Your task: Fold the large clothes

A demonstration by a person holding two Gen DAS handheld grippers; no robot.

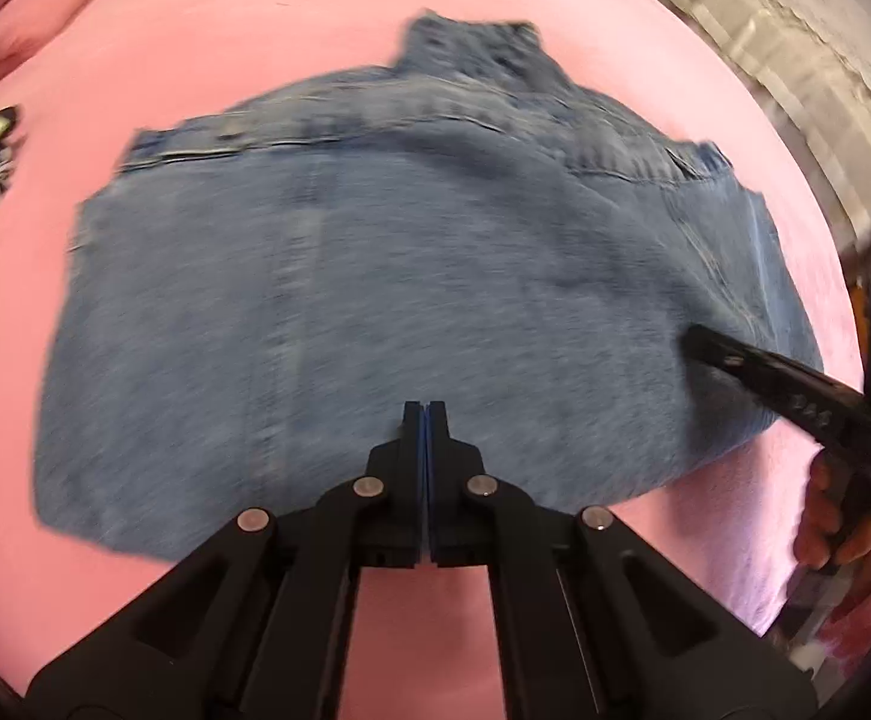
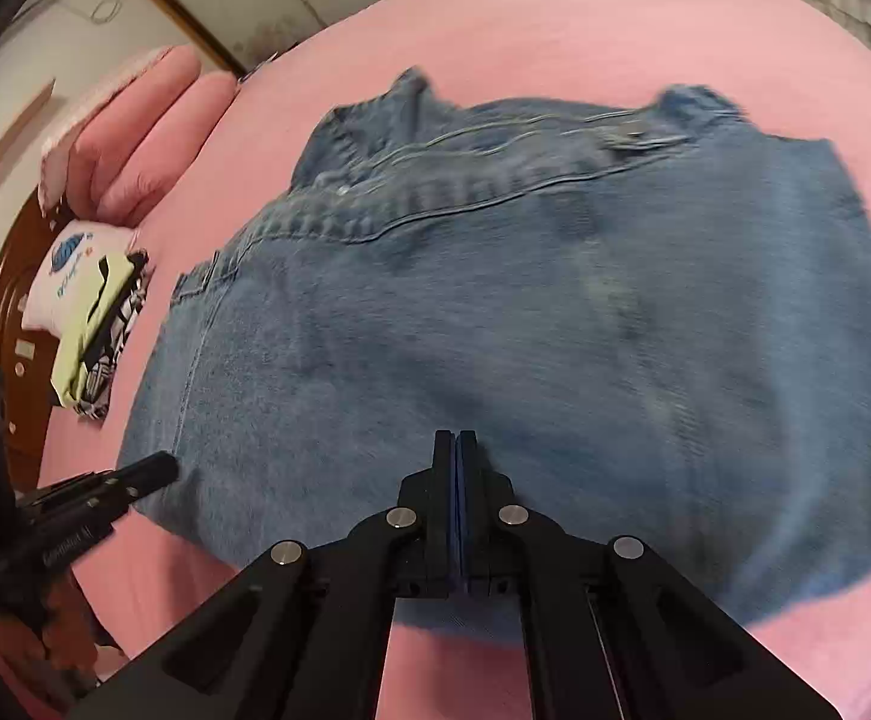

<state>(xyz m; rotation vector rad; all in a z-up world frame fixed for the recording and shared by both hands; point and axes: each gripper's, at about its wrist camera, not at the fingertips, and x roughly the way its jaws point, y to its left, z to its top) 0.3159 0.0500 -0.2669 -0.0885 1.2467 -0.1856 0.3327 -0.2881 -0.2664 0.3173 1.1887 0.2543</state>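
While both cameras blur a little, one pair of blue jeans (image 1: pixel 411 300) shows plainly, folded into a broad, compact block and lying flat on the pink bed (image 1: pixel 255 30). Its waistband runs along the far edge in both views, with one metal button (image 2: pixel 633 133) visible on the band in the right wrist view, and a side seam runs down each short side of the block.

Two grippers are in sight. The left gripper (image 1: pixel 424 405) has its two fingers pressed together with the blue pads meeting and nothing between them; its tips sit over the near part of the denim, though I cannot tell whether they touch it. The right gripper (image 2: pixel 455 435) is likewise fully closed and empty, its tips over the near middle of the jeans. Each gripper also appears in the other's view: the right one reaches in from the right edge over the denim's side seam, held by one hand (image 1: pixel 831 516), and the left one comes in low on the left at the jeans' near corner.

Near the headboard (image 2: pixel 12 300) lies one small pile of other clothes (image 2: pixel 93 324), white, yellow-green and black-patterned, well apart from the jeans. Pink pillows (image 2: pixel 141 126) sit beyond it.
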